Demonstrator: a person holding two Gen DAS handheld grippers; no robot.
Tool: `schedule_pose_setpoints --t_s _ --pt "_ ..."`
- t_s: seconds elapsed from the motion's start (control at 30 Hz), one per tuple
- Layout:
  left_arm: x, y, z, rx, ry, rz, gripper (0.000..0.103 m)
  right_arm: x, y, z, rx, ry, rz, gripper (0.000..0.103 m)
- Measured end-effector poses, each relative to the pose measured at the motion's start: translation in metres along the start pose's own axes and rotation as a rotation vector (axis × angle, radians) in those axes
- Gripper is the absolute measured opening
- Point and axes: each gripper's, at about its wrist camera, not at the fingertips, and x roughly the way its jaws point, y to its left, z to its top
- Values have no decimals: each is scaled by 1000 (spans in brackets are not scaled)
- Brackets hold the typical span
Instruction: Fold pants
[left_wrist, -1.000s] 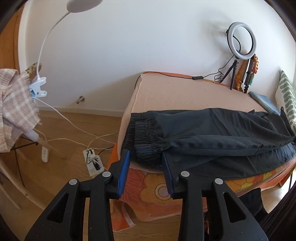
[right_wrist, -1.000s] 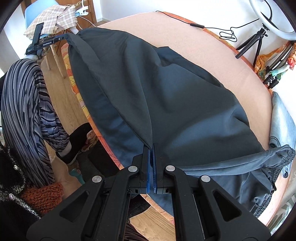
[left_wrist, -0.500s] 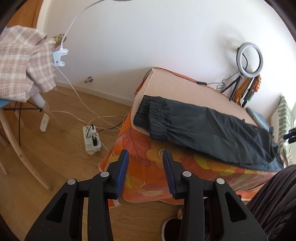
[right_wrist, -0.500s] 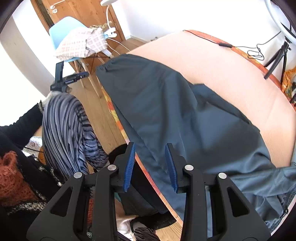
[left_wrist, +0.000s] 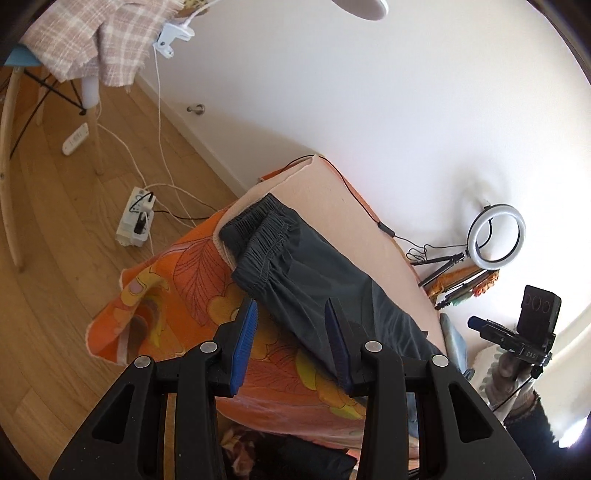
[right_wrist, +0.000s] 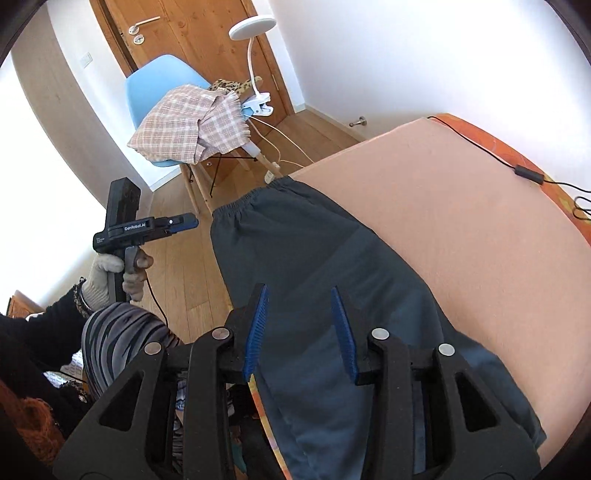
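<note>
Both claws spread and empty, right claw (right_wrist: 299, 328) above pants (right_wrist: 332, 295), left claw (left_wrist: 291, 343) short of cuffs (left_wrist: 258, 236); pinch both layers squarely before folding over.

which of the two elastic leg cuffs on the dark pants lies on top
The elastic cuff nearer the left gripper, toward the orange floral cover, lies on top. It overlaps the other cuff, which sits partly beneath it, closer to the bed's corner.
</note>
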Motion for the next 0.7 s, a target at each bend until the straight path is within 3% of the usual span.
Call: schedule_pose_setpoints --t_s 0.27,0.43,0.7 --pt "11 10 6 -98 -27 -3 37 80 15 64 -44 49 87 38" --pt "23 11 8 -86 0 21 37 144 19 93 -27 104 160 38" --pt "29 19 4 -75 -15 14 34 223 28 116 -43 194 176 38"
